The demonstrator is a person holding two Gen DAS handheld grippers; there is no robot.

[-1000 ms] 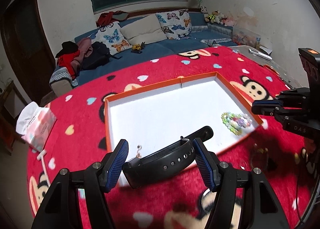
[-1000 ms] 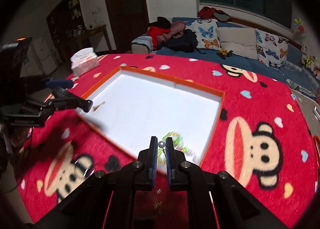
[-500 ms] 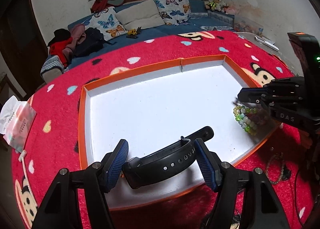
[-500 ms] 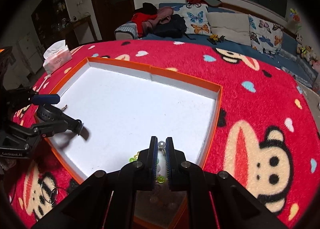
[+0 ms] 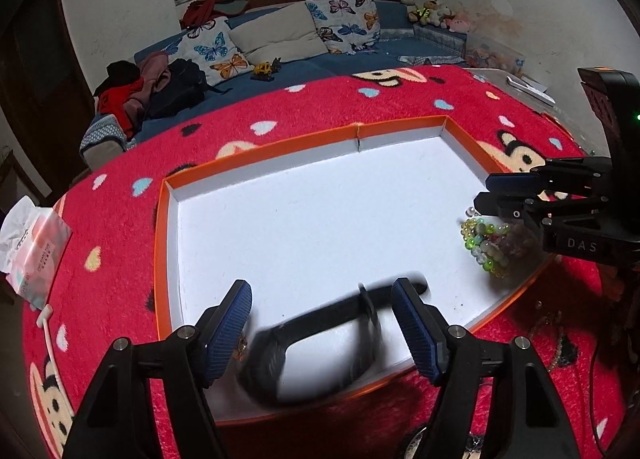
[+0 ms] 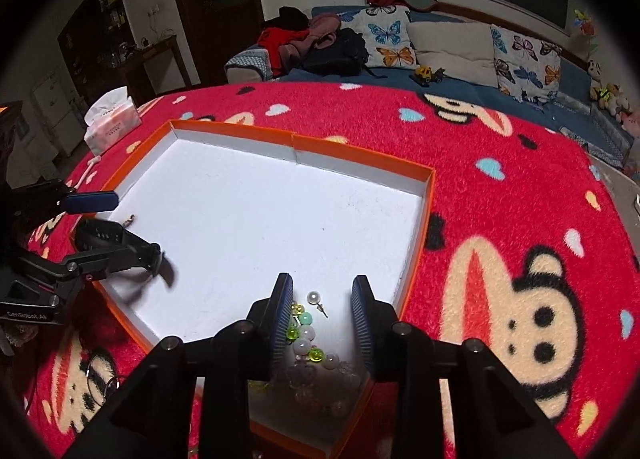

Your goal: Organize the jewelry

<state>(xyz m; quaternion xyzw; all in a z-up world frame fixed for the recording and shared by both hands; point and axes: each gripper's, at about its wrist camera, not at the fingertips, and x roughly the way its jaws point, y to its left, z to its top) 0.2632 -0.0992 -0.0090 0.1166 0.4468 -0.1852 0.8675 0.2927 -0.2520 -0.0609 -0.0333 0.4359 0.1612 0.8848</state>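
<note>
From the left wrist view, the left claw [image 5: 322, 323] hung over the near edge of the orange-rimmed tray [image 5: 256, 151], its jaws opening. A black watch [image 5: 320, 343], blurred, sat between the blue pads [image 5: 230, 323]; the right-hand pad seemed to brush the strap, while the left pad stood clear of it. Far to the right of this claw, the right claw [image 5: 486, 195] hovered over a beaded bracelet [image 5: 486, 245] on the tray's white floor. A tissue pack [image 5: 34, 247] lay well off to the left on the red monkey-print cloth [image 5: 360, 99] covering the desk.

From the right wrist view, the right claw [image 6: 322, 311] was opening too, gripping nothing. A pearl stud earring [image 6: 316, 299] lay free on the tray [image 6: 360, 151] floor between its pads, touching neither, and the beaded bracelet [image 6: 308, 343] lay just behind it, nearer the claw's body. Well to the left, the left claw [image 6: 120, 227] held its place over the tray's edge with the watch [image 6: 116, 239] between its fingers, a small metal charm [image 6: 129, 221] just beyond it.
</note>
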